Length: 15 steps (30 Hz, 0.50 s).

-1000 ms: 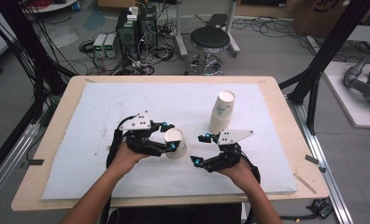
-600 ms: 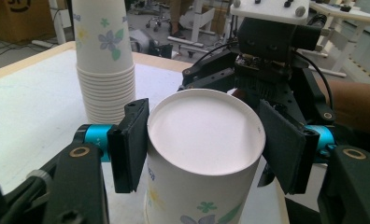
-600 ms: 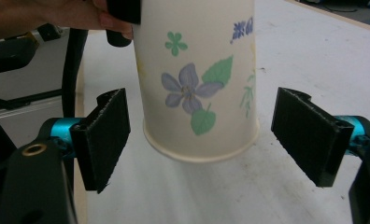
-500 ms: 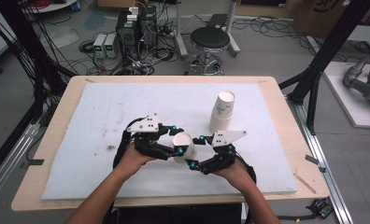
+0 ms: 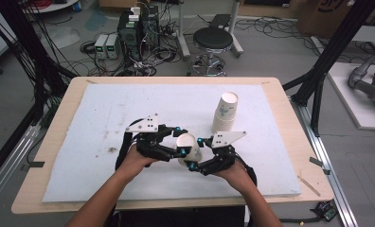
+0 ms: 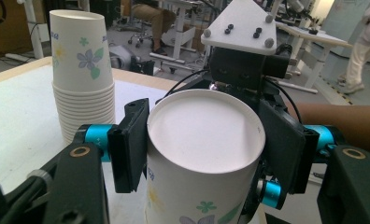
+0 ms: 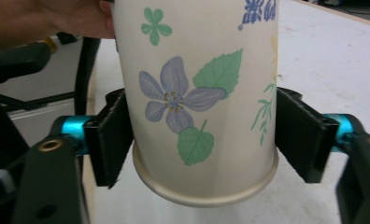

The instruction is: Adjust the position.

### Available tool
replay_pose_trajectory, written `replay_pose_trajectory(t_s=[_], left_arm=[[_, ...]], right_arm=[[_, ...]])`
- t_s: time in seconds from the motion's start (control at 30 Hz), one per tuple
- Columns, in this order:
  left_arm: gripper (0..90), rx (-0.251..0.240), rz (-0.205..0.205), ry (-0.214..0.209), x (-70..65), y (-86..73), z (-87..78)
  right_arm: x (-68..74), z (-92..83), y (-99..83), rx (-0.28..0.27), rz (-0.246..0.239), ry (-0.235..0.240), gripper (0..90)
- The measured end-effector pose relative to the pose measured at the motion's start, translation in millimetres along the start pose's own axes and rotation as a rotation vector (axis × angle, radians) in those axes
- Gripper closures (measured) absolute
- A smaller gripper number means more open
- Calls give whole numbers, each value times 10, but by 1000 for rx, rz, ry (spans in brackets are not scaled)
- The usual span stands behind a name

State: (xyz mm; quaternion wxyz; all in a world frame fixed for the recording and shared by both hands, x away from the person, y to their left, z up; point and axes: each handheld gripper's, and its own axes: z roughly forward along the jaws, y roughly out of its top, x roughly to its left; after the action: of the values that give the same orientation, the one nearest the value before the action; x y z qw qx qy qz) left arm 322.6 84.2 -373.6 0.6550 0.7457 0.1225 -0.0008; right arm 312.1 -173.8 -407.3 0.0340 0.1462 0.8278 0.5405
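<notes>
A flowered paper cup [image 5: 187, 142] is held above the white mat between both hands. My left gripper [image 5: 180, 141] is shut on it, and in the left gripper view its pads [image 6: 129, 144] press the sides just below the cup's white base [image 6: 204, 130]. My right gripper [image 5: 195, 153] comes in from the right. Its jaws have just been closing, and in the right gripper view both pads [image 7: 113, 140] touch the cup [image 7: 197, 84] just above its rim. A stack of upturned cups [image 5: 225, 113] stands on the mat beyond the right hand.
The white foam mat [image 5: 105, 118] covers most of the wooden table [image 5: 53, 142]. A stool [image 5: 213, 40], boxes of electronics and cables lie on the floor behind the table. Black frame posts [image 5: 327, 56] rise at the right.
The two hands have come together at the middle of the mat. The right gripper, apart from the cup a second ago, now has its jaws on it.
</notes>
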Motion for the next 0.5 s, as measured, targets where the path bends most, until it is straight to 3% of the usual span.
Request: replay_pose_trajectory(t_s=[0.2, 0.23, 0.33, 0.5], left_arm=[[364, 13, -4, 1, 6, -1, -1], [356, 19, 8, 17, -2, 3, -1], [128, 54, -9, 74, 13, 32, -18], [122, 99, 7, 79, 26, 70, -81]], right_arm=[[-4, -14, 3, 13, -23, 9, 350], [-4, -14, 2, 16, -27, 9, 354], [-10, -22, -1, 27, -30, 8, 360], [-23, -34, 10, 68, -46, 6, 362]])
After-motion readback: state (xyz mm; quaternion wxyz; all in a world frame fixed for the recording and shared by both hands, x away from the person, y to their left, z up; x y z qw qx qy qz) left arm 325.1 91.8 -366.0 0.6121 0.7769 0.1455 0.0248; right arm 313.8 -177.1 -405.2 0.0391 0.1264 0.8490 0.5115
